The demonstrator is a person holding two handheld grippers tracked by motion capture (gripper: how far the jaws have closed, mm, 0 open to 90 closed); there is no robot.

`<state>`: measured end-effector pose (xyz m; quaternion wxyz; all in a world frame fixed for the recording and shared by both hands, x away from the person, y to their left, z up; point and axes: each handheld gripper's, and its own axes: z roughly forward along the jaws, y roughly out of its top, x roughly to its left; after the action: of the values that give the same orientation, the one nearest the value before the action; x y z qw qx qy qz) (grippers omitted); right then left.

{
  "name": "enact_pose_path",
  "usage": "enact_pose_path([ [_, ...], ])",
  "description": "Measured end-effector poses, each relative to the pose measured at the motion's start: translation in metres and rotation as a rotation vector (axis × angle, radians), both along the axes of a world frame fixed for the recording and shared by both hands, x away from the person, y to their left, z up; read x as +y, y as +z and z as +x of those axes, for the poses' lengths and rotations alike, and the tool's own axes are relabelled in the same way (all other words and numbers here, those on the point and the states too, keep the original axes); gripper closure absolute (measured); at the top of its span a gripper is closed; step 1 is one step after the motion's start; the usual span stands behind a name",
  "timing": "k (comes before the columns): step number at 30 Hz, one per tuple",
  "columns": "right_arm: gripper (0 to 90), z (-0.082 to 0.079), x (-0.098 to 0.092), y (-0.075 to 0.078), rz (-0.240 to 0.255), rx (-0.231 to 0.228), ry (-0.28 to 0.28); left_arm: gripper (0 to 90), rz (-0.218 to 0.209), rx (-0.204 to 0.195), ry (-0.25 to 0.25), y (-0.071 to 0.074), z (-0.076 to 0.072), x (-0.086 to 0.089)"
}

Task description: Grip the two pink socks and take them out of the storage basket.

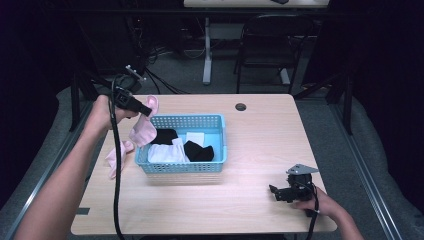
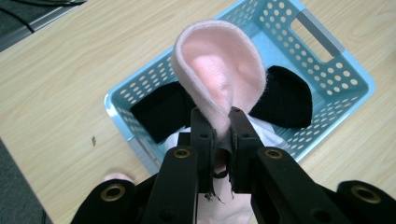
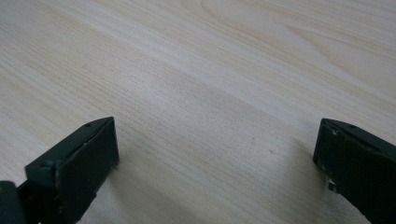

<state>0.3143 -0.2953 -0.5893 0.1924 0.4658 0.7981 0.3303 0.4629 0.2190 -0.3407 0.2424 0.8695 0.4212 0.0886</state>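
Pink sock, perforated light-blue basket, black tongs

We see the left forearm running up from the bottom left corner, stretched long, with the left hand raised well above the table. The left gripper points level toward the right, its jaws pinched close together, cable hanging straight down beneath the wrist. Over at the bottom right, the right hand rests low near the table's near edge. We find the right gripper aimed left, grey plate on top, its jaws standing wide apart just above the wood.
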Motion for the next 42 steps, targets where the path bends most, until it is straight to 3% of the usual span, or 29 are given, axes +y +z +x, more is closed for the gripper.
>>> enact_pose_path([
  [10,0.0,0.000,0.000,0.000,0.000,0.000,0.000,82.9,0.006,0.014,0.041,0.005,-0.008,0.037],
  [15,0.0,0.000,0.000,0.000,0.000,-0.003,0.001,82.9,-0.024,0.021,0.098,0.006,-0.013,0.067],
  [21,0.0,0.000,0.000,0.000,0.000,-0.002,0.001,82.8,-0.015,0.039,0.128,0.003,-0.016,0.084],
  [29,0.0,0.000,0.000,0.000,0.000,0.000,0.000,82.8,-0.002,0.108,0.183,-0.032,-0.016,0.107],
  [30,0.0,0.000,0.000,0.000,0.003,0.000,-0.001,82.8,-0.007,0.128,0.194,-0.042,-0.015,0.111],
  [38,0.0,0.000,0.000,0.000,0.004,-0.001,0.000,82.7,-0.004,0.168,0.225,-0.075,-0.015,0.120],
  [42,0.0,0.000,0.000,0.000,0.003,0.000,0.000,82.6,0.006,0.196,0.245,-0.100,-0.016,0.124],
])
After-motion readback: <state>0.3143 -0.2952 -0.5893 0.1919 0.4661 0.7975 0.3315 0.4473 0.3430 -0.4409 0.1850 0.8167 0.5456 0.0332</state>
